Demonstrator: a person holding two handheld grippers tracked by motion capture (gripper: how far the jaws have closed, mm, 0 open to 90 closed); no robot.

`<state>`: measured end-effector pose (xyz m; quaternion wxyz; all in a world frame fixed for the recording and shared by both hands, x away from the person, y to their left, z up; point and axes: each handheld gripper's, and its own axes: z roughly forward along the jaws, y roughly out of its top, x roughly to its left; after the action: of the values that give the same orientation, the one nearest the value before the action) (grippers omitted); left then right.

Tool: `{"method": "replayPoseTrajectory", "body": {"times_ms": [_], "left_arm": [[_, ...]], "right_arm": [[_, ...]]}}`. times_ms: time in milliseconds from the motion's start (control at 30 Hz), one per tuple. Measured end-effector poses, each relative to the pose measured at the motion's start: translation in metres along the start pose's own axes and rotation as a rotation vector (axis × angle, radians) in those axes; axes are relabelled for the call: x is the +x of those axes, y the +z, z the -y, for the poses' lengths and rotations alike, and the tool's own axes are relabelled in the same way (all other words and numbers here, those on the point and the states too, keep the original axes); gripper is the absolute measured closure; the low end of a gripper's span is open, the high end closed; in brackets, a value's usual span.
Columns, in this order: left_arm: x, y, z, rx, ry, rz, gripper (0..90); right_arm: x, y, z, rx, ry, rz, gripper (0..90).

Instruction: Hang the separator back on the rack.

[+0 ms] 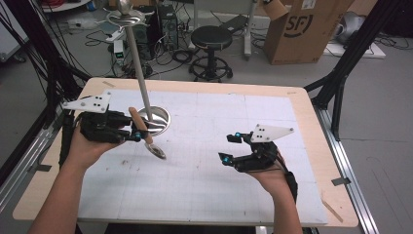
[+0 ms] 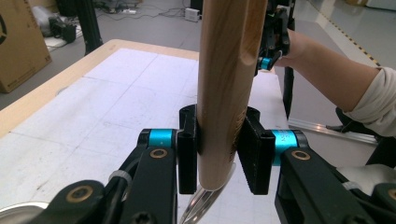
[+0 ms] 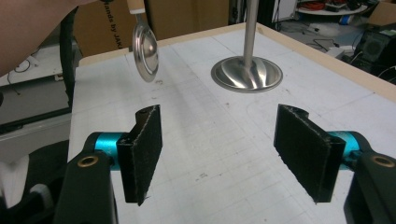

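Observation:
A spoon with a wooden handle point(image 2: 224, 88) and a shiny metal bowl point(image 1: 157, 151) hangs tilted over the left of the white mat, bowl end down. My left gripper point(image 1: 139, 134) is shut on its handle; the black pads point(image 2: 254, 149) press it from both sides. From the right gripper view the spoon's bowl point(image 3: 144, 46) hangs in the air at the upper left. My right gripper point(image 1: 230, 147) stands open over the right of the mat, nothing between its pads point(image 3: 144, 149). It also appears far off in the left gripper view point(image 2: 271, 42).
A metal stand with a round base point(image 1: 155, 118) and a tall slanted pole point(image 1: 136, 63) stands just behind the spoon; its base point(image 3: 246, 74) lies ahead of my right gripper. The white mat point(image 1: 204, 185) covers the wooden table. A stool point(image 1: 211, 39) and cardboard box point(image 1: 302, 29) stand beyond.

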<state>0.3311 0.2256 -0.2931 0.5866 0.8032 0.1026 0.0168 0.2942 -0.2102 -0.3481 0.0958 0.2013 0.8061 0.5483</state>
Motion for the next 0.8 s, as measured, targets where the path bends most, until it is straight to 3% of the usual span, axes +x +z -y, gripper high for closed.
{"method": "replayPoseTrajectory", "body": {"times_ms": [367, 667, 800], "left_arm": [[0.01, -0.029, -0.004, -0.016, -0.035, -0.038, 70.7], [0.019, -0.045, -0.018, 0.001, -0.034, -0.066, 70.7], [0.024, -0.052, -0.023, -0.015, -0.044, -0.069, 70.7]], "right_arm": [[-0.003, -0.003, 0.007, 0.01, 0.016, 0.027, 27.2], [-0.003, -0.004, 0.013, 0.015, 0.029, 0.028, 27.2], [-0.004, -0.002, 0.013, 0.024, 0.029, 0.028, 27.2]]}}
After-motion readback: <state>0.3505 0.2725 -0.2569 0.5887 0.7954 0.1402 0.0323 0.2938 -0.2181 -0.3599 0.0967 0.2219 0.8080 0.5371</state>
